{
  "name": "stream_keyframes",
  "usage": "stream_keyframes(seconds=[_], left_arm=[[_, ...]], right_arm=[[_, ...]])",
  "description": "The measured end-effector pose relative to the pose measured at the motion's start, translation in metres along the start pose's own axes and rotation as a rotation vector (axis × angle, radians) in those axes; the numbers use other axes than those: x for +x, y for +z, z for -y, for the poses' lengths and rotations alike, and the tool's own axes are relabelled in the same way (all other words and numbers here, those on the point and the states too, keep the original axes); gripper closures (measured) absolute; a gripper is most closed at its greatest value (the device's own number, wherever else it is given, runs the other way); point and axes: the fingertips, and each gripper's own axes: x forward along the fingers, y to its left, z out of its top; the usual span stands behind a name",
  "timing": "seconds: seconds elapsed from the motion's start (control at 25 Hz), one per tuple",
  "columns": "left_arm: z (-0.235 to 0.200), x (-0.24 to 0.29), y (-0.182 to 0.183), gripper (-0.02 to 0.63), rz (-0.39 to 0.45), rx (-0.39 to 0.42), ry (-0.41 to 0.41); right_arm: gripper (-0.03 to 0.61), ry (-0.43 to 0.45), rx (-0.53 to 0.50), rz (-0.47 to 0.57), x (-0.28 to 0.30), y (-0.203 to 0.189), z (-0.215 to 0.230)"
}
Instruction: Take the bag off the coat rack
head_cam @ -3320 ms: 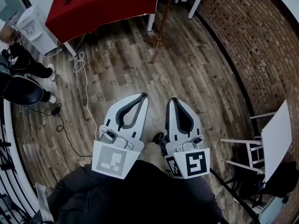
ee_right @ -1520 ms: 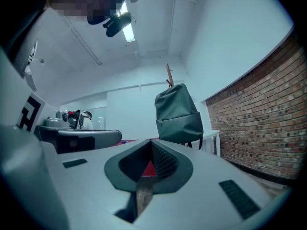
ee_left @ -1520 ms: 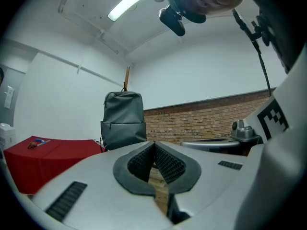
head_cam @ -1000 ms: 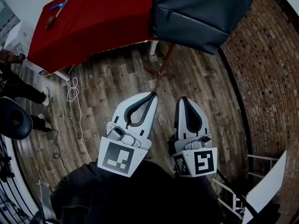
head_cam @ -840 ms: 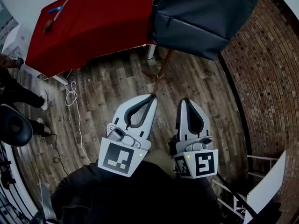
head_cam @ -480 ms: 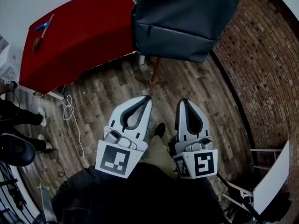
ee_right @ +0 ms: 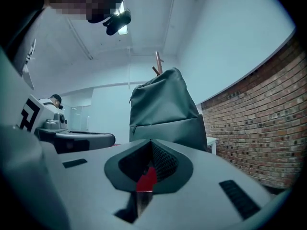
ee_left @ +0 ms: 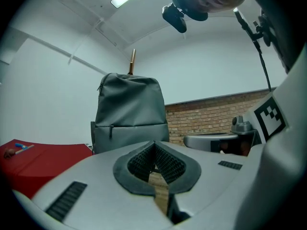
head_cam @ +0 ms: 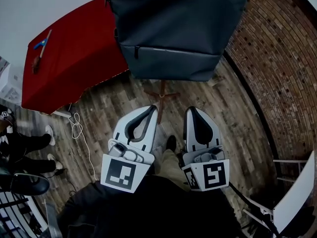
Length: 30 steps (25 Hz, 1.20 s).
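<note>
1. Tongs state: left tongs [head_cam: 153, 109] are clenched, pads meeting, nothing between. Right tongs [head_cam: 190, 111] are likewise clenched and empty. Both point level, side by side.
2. Bag loc.: the grey bag [head_cam: 176, 29] hangs on the coat rack [ee_left: 132, 61]. The pole tip shows above the bag's top, and the rack foot stands on the wood floor [head_cam: 119, 108] below the bag. Bag is not yet touched and is apart from both tongs.
3. Key relation: bag lies straight ahead of both tongs. Its long axis is vertical and it hangs upright. Its lower edge sits approx. at tongs height and its top is well higher.
4. Nearer hand: neither, clearly. In the head view the rack foot falls between the two tips.
5. Strap or hang loop: not visible in any view. Prob. at bag top, by the pole.
6. Next move (judgement): release tongs, raise to bag top, grip, then lift up past the pole tip. A straight pull outward may snag.
7. Clearances: red counter [head_cam: 74, 58] is to the left of the bag, brick wall [head_cam: 267, 73] to the right.
</note>
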Motion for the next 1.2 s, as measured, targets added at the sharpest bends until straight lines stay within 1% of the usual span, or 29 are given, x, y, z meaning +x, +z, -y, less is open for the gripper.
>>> stream_keyframes(seconds=[0.16, 0.24, 0.36, 0.48, 0.6, 0.68, 0.76, 0.88, 1.04, 1.2], left_arm=[[-0.008, 0.020, -0.001, 0.603, -0.034, -0.002, 0.025], [-0.017, 0.030, 0.004, 0.603, -0.046, 0.005, 0.054], [-0.034, 0.045, 0.020, 0.603, -0.050, 0.038, 0.118], [-0.048, 0.061, 0.044, 0.603, -0.027, 0.047, 0.189], [-0.058, 0.068, 0.071, 0.603, 0.031, 0.060, 0.237], [-0.068, 0.068, 0.081, 0.603, 0.050, 0.074, 0.261], [-0.081, 0.065, 0.083, 0.603, 0.037, 0.081, 0.305], [-0.100, 0.063, 0.087, 0.603, 0.044, 0.050, 0.344], [-0.132, 0.058, 0.097, 0.603, 0.066, 0.070, 0.352], [-0.165, 0.051, 0.124, 0.603, 0.092, 0.100, 0.347]], right_arm=[[0.572, 0.019, -0.004, -0.029, 0.012, 0.006, 0.027], [0.572, 0.040, -0.026, -0.035, 0.017, 0.019, 0.043], [0.572, 0.063, -0.059, -0.013, 0.027, 0.046, 0.074], [0.572, 0.076, -0.054, 0.002, 0.035, 0.074, 0.110], [0.571, 0.103, -0.054, 0.015, 0.045, 0.095, 0.134], [0.571, 0.112, -0.058, 0.022, 0.053, 0.107, 0.141], [0.571, 0.115, -0.076, 0.023, 0.060, 0.114, 0.144], [0.571, 0.119, -0.086, 0.036, 0.072, 0.121, 0.143], [0.571, 0.096, -0.101, 0.046, 0.087, 0.132, 0.139], [0.571, 0.109, -0.099, 0.068, 0.099, 0.160, 0.131]])
